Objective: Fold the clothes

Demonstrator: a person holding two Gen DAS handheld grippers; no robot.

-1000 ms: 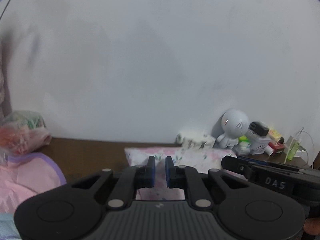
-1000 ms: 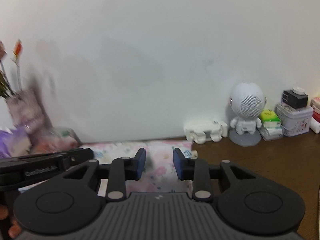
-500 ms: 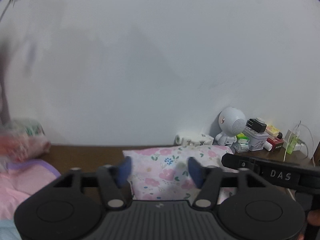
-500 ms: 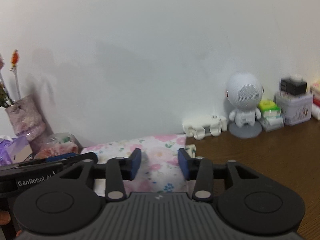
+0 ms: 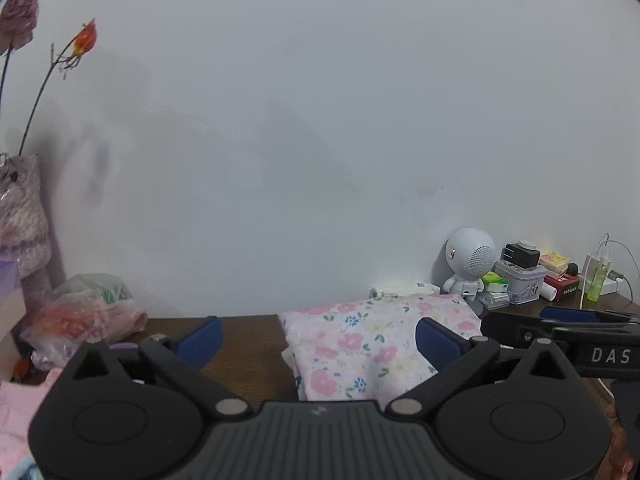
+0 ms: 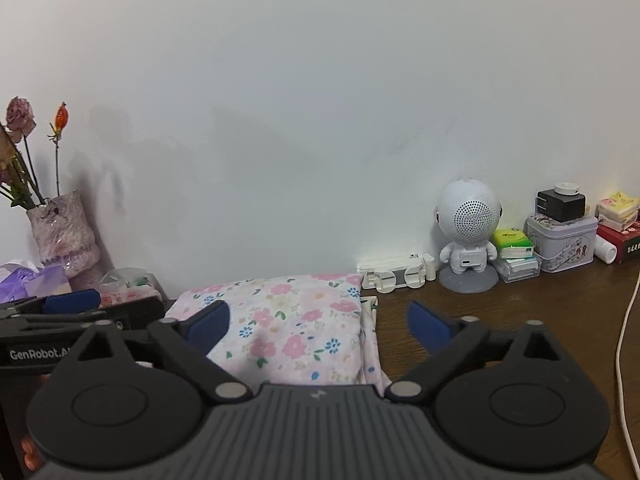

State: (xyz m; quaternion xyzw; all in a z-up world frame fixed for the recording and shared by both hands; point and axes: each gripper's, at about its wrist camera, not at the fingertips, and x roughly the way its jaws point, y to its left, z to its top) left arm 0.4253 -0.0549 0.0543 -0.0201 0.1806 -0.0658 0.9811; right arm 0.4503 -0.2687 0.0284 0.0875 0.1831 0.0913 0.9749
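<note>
Wall (image 6: 320,100): plain white, closing off the desk's far edge.
Desk (image 6: 520,320): dark brown wood; bare strip along the right part of the far edge up to the clutter, another bare patch left of the cloth in the left wrist view.
Folded floral garment (image 6: 288,320): flat near the far edge, far fold just short of the wall; right edge stacked in layers, left edge beside bare wood.
Left gripper (image 5: 318,338): released, jaws opening wide, blue pads clear of the cloth, right pad over the garment's right part.
Right gripper (image 6: 318,322): released, jaws opening, nothing pinched; left pad over the floral cloth, right pad over bare wood.
Pink clothes (image 5: 20,408): heaped at the near left.
Vase with dried flowers (image 6: 64,236): far left corner against the wall.
Robot-shaped speaker (image 6: 468,236): far edge, right of the garment, well apart.
Printed tin (image 6: 562,242): just right of the speaker.
White cable (image 6: 624,340): trailing down the right edge.
</note>
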